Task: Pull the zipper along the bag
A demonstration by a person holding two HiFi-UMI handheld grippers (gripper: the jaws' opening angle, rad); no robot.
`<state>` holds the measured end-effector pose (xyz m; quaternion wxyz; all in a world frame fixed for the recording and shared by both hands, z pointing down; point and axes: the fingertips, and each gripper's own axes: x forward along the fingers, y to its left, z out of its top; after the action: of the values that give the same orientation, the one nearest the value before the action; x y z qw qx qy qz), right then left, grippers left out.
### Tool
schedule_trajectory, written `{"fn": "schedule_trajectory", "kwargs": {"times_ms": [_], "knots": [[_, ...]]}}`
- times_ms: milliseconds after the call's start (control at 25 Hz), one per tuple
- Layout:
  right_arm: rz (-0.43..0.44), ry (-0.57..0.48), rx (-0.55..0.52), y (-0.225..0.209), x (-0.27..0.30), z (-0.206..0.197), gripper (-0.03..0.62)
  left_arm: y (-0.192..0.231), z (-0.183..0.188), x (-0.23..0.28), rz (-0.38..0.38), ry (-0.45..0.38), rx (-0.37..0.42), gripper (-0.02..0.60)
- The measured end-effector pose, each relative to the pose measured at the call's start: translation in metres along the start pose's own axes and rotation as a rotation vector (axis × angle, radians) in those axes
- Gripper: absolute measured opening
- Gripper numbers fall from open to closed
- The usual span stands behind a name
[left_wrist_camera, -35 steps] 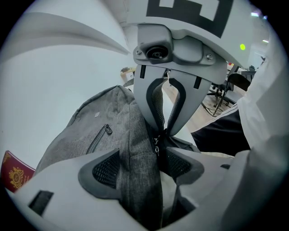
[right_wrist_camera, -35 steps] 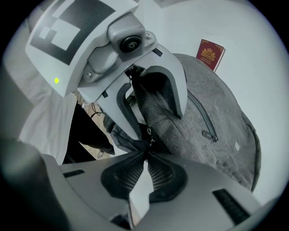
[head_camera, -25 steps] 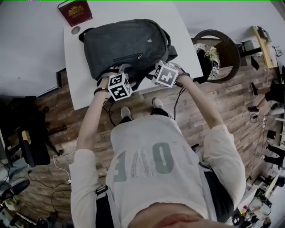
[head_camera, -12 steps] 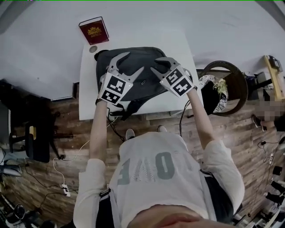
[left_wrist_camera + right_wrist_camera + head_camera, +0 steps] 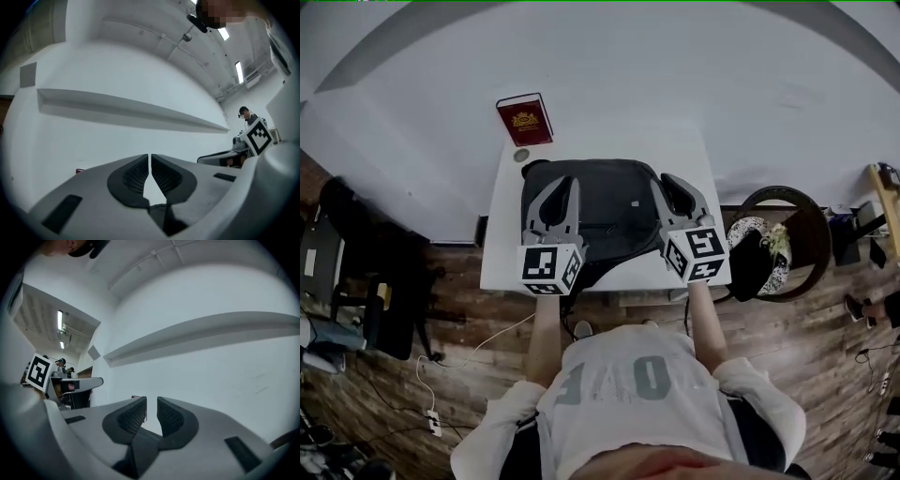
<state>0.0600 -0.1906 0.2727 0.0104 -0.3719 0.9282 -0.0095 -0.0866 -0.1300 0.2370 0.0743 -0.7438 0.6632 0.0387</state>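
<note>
So from the head view, the grey bag [image 5: 605, 202] was lying flat on the white worktop [image 5: 506, 253], with a red book [image 5: 524, 120] at the far edge and some small round thing [image 5: 522, 156] just beside the bag's far left corner. Honestly, the zipper was too small to pick out from up there. The left claw [image 5: 562, 187] was above the bag's left side and the right claw [image 5: 675, 183] above its right side, both pointing away from the person, whose arms [image 5: 546, 337] reached in over the near edge. What that view didn't give was the jaws up close, and that's where the claw cameras helped. The left gripper view showed its jaws closing, tips almost meeting with only a hairline slit, and nothing between them. The right gripper view showed its jaws closing too, but with a narrow gap left, also with nothing in it. Neither claw camera caught the bag at all. Both looked at a white wall [image 5: 117, 70] with a long ledge [image 5: 131, 110] and ceiling lights [image 5: 239, 72], which the head view didn't show. Each one also caught the other claw's marker cube off to the side, plus someone standing far in the background [image 5: 243, 112].
</note>
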Motion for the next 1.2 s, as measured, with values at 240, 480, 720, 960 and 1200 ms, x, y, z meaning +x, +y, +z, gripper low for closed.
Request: {"fn": "schedule_trajectory", "kwargs": {"times_ms": [240,480,720,960,1200], "knots": [[-0.029,-0.052,0.003,0.002,-0.037,-0.014,0.057,-0.014,-0.006,-0.035,0.137,-0.064,-0.007,0.031],[-0.034,-0.040,-0.038,0.007,-0.058,-0.037,0.040,-0.030,-0.028,-0.049,0.204,-0.052,0.050,0.025],[-0.020,-0.019,-0.070,0.017,-0.064,-0.050,0.031,-0.040,-0.045,-0.057,0.208,-0.005,0.076,0.025],[-0.030,-0.027,-0.045,0.015,-0.061,-0.050,0.031,-0.035,-0.043,-0.056,0.212,-0.001,0.085,0.025],[-0.039,-0.034,-0.035,0.014,-0.050,-0.052,0.031,-0.024,-0.044,-0.050,0.215,0.006,0.092,0.025]]}}
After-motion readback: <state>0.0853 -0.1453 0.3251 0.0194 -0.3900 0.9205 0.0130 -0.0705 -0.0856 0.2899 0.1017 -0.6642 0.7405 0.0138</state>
